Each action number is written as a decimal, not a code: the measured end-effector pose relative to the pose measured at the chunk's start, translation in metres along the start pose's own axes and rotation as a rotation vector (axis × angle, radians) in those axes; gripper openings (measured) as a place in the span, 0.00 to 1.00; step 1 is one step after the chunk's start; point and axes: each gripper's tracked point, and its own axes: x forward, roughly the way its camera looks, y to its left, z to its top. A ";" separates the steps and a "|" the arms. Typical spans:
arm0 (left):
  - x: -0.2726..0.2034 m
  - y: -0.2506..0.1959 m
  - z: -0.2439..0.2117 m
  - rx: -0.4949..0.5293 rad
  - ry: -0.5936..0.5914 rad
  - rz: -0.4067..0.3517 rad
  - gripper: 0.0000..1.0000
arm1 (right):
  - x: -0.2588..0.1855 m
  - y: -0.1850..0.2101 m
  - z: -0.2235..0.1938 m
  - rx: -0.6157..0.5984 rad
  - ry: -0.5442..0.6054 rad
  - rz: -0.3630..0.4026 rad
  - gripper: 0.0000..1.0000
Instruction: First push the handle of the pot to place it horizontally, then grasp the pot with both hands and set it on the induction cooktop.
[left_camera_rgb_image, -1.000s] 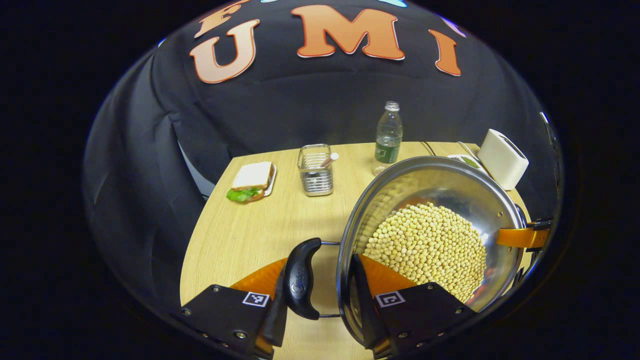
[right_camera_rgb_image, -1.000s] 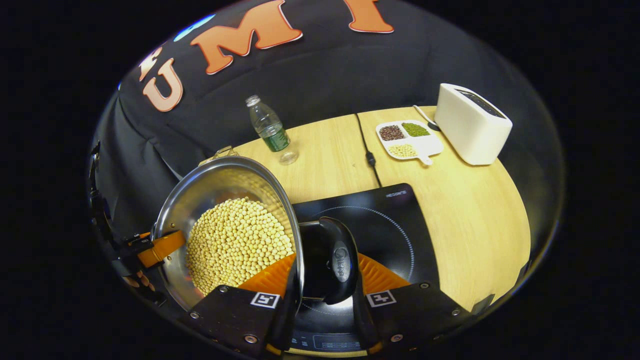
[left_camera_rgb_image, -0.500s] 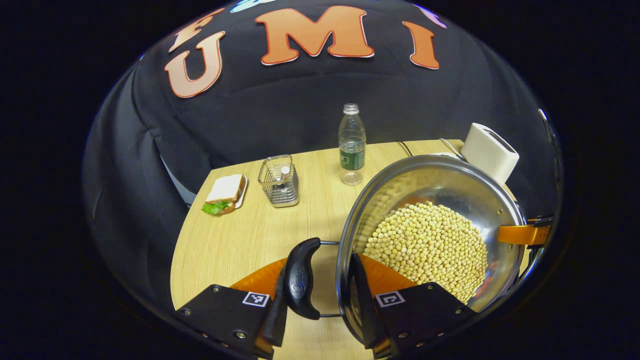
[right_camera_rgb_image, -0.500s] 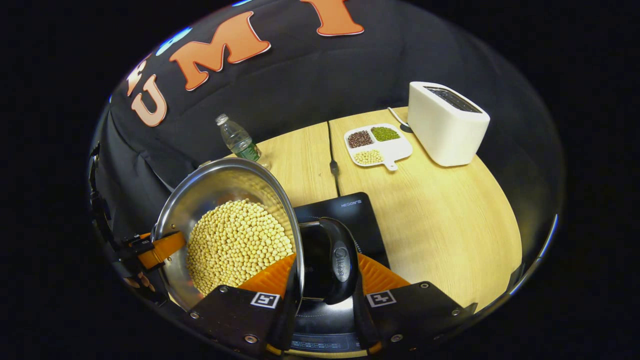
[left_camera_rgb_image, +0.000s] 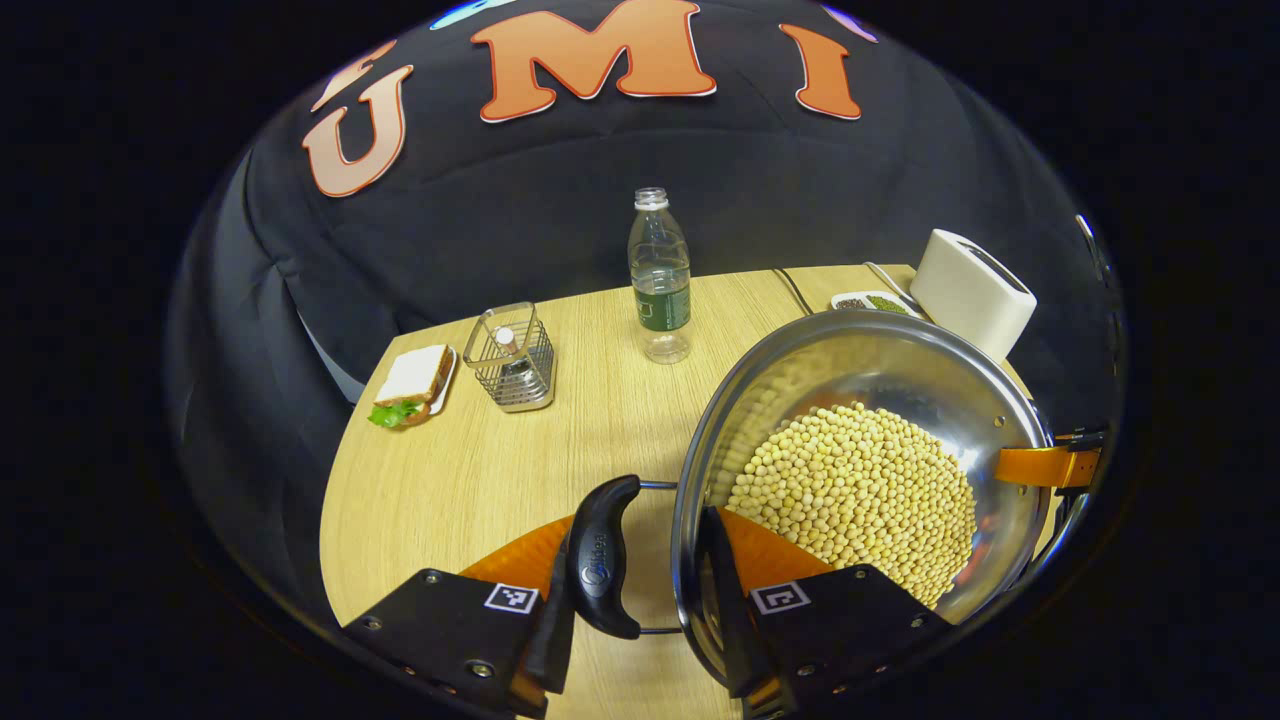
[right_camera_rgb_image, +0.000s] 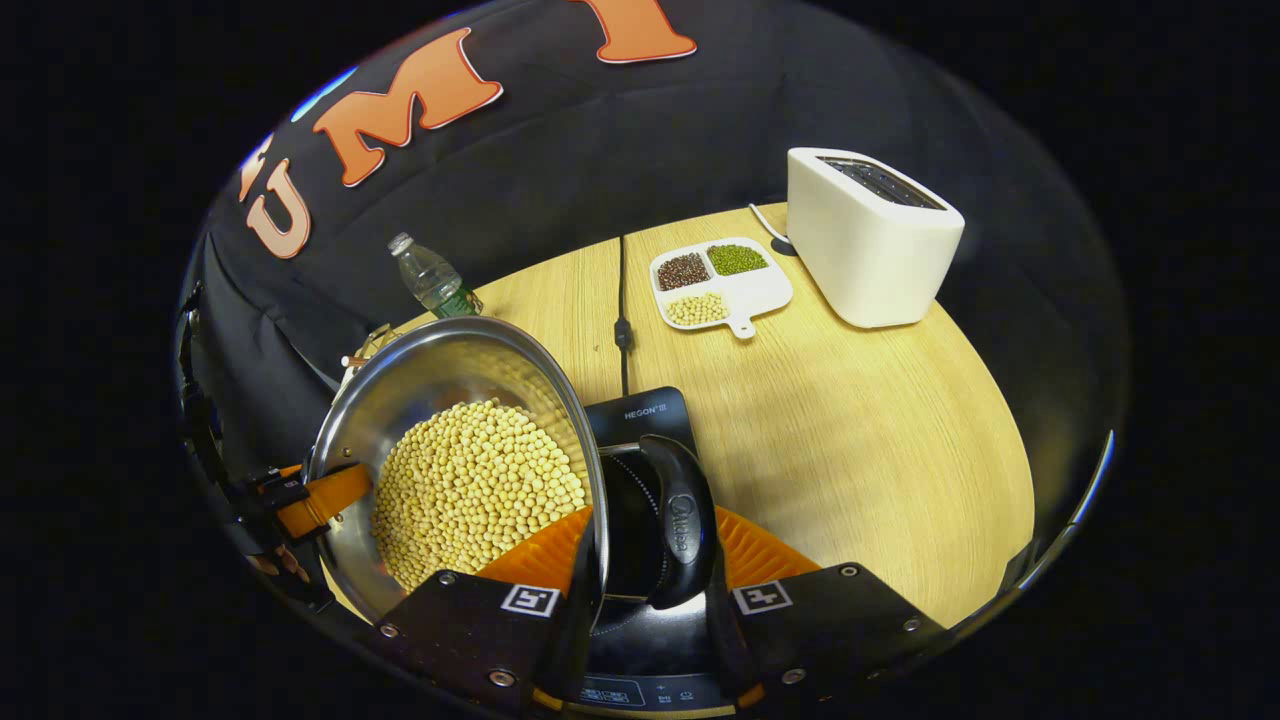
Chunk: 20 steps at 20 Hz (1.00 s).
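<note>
Currently the pot (left_camera_rgb_image: 860, 470), filled with beans, hangs above the surface (left_camera_rgb_image: 480, 470), each gripper's jaws clenched on one side handle (left_camera_rgb_image: 603, 556). Judged remaining: lowering it onto the cooktop (right_camera_rgb_image: 650, 480) directly beneath.

The pot (left_camera_rgb_image: 880, 400) is polished metal, its inner wall mirror-bright above a heap of matt, pale, round beans (left_camera_rgb_image: 855, 495), and each black side handle (left_camera_rgb_image: 603, 556) looks like smooth, glossy plastic. The counter (left_camera_rgb_image: 480, 470) beneath it is light wood-grain with a satin finish, and beside the pot the induction cooktop (right_camera_rgb_image: 645, 425) is glossy black glass. Behind the pot stand a clear plastic bottle (left_camera_rgb_image: 659, 275), a shiny wire-metal basket (left_camera_rgb_image: 510, 357) and a smooth matt white toaster (right_camera_rgb_image: 868, 236).
</note>
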 end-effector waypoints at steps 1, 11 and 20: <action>-0.001 -0.001 0.000 -0.006 0.006 -0.001 0.62 | -0.002 -0.001 0.001 0.000 0.007 -0.003 0.49; 0.010 -0.002 -0.005 -0.012 0.064 -0.030 0.61 | -0.010 0.001 0.006 -0.004 0.037 -0.054 0.49; 0.009 0.000 -0.006 -0.037 0.095 -0.035 0.62 | -0.012 -0.003 0.002 0.000 0.054 -0.055 0.49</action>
